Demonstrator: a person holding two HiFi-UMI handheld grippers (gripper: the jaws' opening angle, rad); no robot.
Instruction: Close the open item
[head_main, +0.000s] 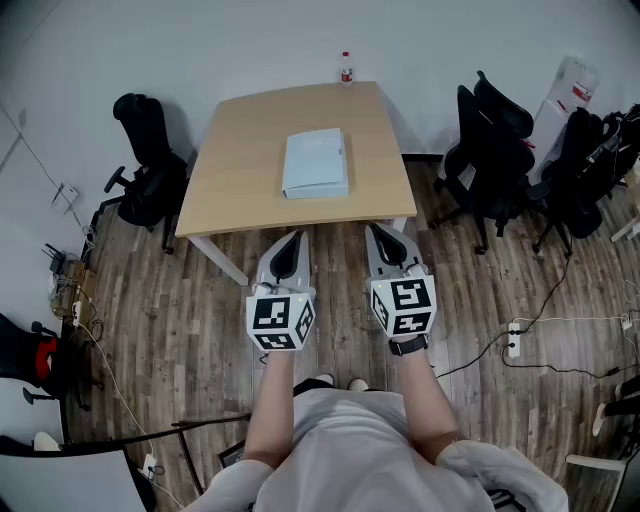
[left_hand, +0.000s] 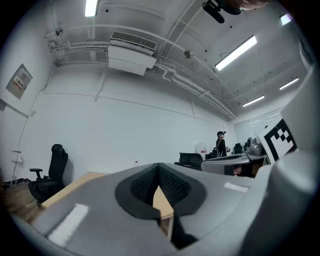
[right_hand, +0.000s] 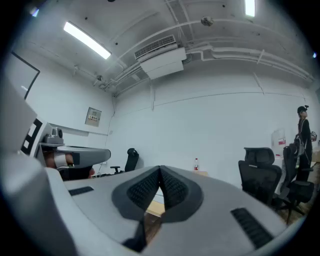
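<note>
Both tools parked short of the tabletop, closing not yet begun.
I held the left tool (head_main: 291, 238) and right tool (head_main: 381, 234) side by side over the floor, just short of the tabletop's (head_main: 240, 170) near edge. Both were aimed at the item (head_main: 315, 163), a pale flat thing lying mid-tabletop, well apart from either tool. Each tool's jaws were pressed together at the tips with nothing between them, which I read as a ready pose, not a grasp. I couldn't tell which side of the item was open or where it hinged. My guess is that I stood centred so either tool could reach it. A bottle (head_main: 346, 68) stood at the far edge, out of the way.
</note>
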